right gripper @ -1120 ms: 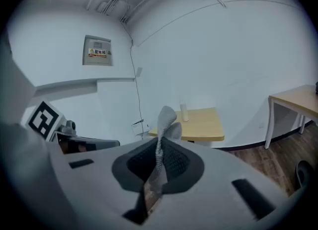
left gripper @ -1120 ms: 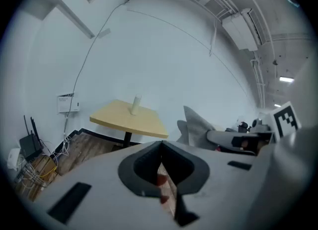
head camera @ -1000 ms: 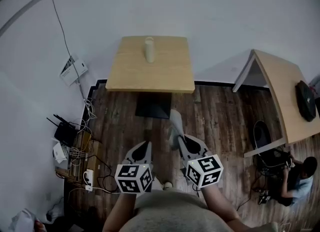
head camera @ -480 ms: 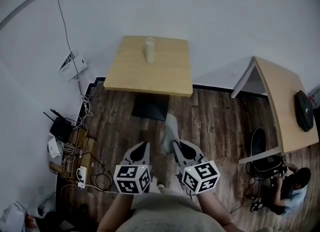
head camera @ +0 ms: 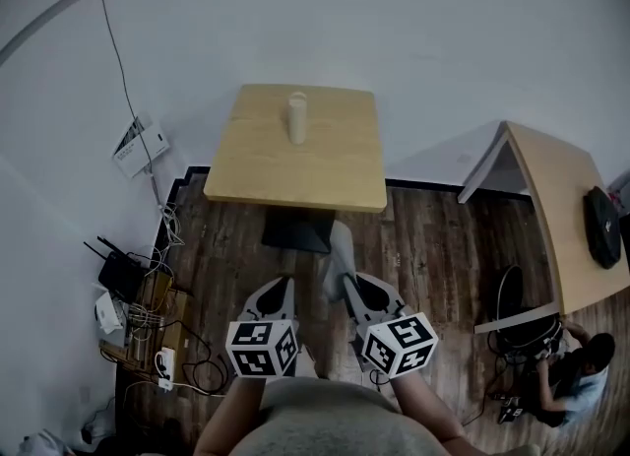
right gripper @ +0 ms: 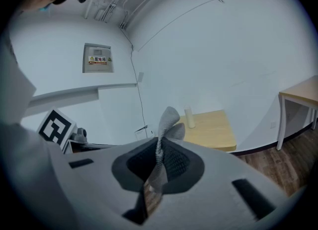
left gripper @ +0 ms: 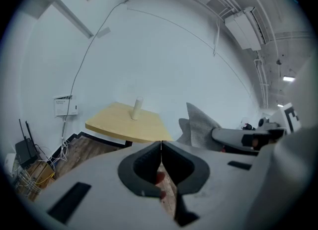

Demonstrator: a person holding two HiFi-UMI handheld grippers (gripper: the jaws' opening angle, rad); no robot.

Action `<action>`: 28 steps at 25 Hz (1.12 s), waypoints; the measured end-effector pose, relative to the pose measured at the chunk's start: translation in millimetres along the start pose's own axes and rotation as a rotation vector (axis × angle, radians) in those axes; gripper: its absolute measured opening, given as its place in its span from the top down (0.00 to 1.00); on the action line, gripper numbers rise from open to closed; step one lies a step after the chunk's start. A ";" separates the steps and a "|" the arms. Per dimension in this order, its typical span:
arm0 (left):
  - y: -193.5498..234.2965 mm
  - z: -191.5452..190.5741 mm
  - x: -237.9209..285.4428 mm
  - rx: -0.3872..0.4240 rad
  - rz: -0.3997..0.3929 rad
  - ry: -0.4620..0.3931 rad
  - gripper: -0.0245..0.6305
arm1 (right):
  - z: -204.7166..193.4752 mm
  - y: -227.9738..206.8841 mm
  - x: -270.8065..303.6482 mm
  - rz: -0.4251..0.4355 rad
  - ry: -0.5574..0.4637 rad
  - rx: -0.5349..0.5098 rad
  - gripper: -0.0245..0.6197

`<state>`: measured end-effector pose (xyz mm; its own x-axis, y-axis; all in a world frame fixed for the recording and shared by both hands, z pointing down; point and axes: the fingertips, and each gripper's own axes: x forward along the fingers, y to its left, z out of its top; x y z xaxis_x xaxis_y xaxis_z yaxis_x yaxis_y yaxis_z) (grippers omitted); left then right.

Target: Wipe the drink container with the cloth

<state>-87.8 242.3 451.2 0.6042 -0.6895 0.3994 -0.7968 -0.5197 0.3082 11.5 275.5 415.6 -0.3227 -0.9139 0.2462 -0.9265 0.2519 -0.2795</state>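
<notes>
While the square light-wood table [head camera: 295, 163] stands well ahead, a second wooden desk [head camera: 561, 213] sits right | cable tangle [head camera: 148, 311] left | pale cylindrical drink container [head camera: 296, 118] upright on table's far half | right gripper [right gripper: 159, 147] clamps grey cloth [right gripper: 168, 122], pinch clear in its view | left gripper [left gripper: 161, 147]: jaws together, empty

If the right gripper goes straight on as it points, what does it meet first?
The right gripper, shut on the cloth, points across floor toward the table; probably its near edge comes first, though height is unclear.

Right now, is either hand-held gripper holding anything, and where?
The right hand-held gripper pinches the cloth mid-length, top sticking out; the left hand-held gripper is shut, empty.
</notes>
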 end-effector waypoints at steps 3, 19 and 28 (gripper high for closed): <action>16.2 12.5 17.9 0.001 -0.006 0.013 0.96 | 11.9 -2.7 26.9 -0.005 -0.005 -0.003 0.95; 127.1 95.4 109.0 0.005 -0.057 0.039 0.96 | 66.4 -2.7 183.4 -0.051 -0.010 -0.031 0.95; 159.8 115.1 146.8 0.015 -0.088 0.054 0.96 | 73.8 -16.0 235.8 -0.086 -0.010 -0.018 0.95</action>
<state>-127.1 0.0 459.6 0.6706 -0.6130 0.4178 -0.7407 -0.5846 0.3312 -35.5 32.5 409.6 -0.2398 -0.9356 0.2590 -0.9541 0.1778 -0.2411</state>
